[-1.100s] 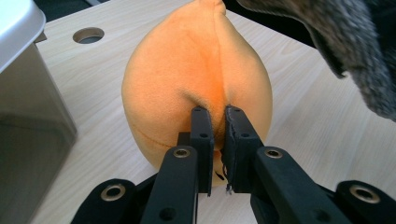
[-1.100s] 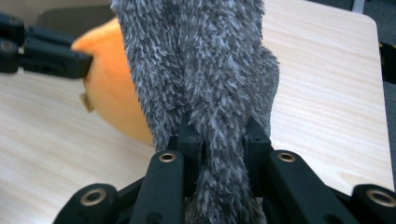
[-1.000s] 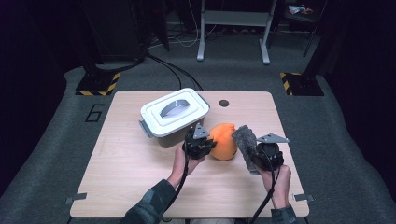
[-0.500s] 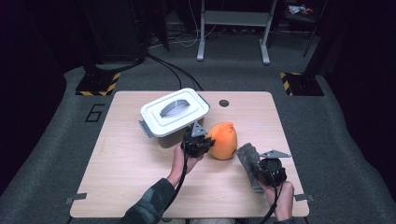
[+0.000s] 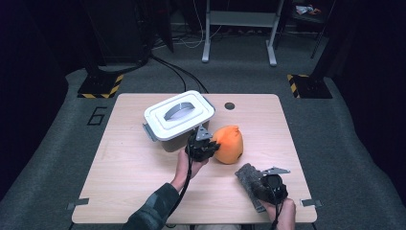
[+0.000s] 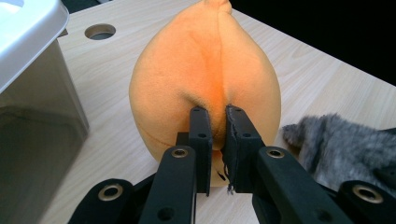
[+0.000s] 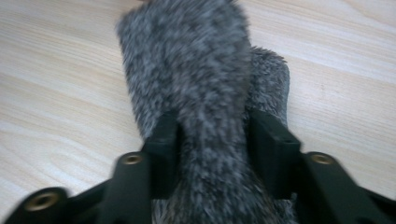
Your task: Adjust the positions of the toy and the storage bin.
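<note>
The left gripper (image 6: pixel 215 122) pinches the orange pouch (image 5: pixel 229 143), while the right gripper (image 7: pixel 212 140), jaws just opening around the grey cloth (image 5: pixel 248 178) at five o'clock, may drag it along.

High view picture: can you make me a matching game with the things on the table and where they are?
Things:
1. orange plush
2. grey furry cloth
3. white-lidded box
4. round hole

Places:
A. in the tabletop near the far edge
B. near the front edge, between the right hand-held gripper's jaws
C. pinched by the left hand-held gripper
D. left of the plush, lid on

Pairs: 1-C, 2-B, 3-D, 4-A
</note>
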The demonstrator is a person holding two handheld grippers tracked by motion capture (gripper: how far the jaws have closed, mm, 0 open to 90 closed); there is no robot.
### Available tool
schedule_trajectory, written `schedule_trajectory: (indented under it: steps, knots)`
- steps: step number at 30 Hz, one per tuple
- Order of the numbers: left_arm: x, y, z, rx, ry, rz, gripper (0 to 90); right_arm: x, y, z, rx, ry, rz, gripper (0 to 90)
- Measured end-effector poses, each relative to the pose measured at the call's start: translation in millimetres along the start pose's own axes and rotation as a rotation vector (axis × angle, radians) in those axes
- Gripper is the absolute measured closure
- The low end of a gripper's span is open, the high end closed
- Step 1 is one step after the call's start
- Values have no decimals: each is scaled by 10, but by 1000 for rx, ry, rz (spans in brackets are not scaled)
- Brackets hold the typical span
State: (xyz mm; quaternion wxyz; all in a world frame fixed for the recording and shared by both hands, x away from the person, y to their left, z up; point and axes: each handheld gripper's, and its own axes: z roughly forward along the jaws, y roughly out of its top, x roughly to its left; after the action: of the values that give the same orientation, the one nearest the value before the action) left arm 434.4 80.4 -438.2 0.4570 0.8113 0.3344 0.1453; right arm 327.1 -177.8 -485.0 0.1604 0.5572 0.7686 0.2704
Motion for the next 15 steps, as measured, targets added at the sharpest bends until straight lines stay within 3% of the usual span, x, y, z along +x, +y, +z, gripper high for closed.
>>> schedule_trajectory:
  steps: [3, 6, 8, 9, 15]
  knots:
    - [3, 0, -3, 2, 1, 4, 820, -6, 7, -43, -21, 13, -7, 338]
    - [6, -3, -4, 2, 0, 3, 819, -10, 28, -116, -45, 25, -4, 231]
    - [5, -4, -5, 2, 1, 2, 818, -25, 39, -140, -62, 28, -8, 205]
    - [5, -5, -7, 3, 0, 3, 816, -104, 67, -205, -100, 34, -17, 154]
    - [10, -10, -11, 6, -4, 0, 813, -298, 114, -246, -124, 22, -26, 90]
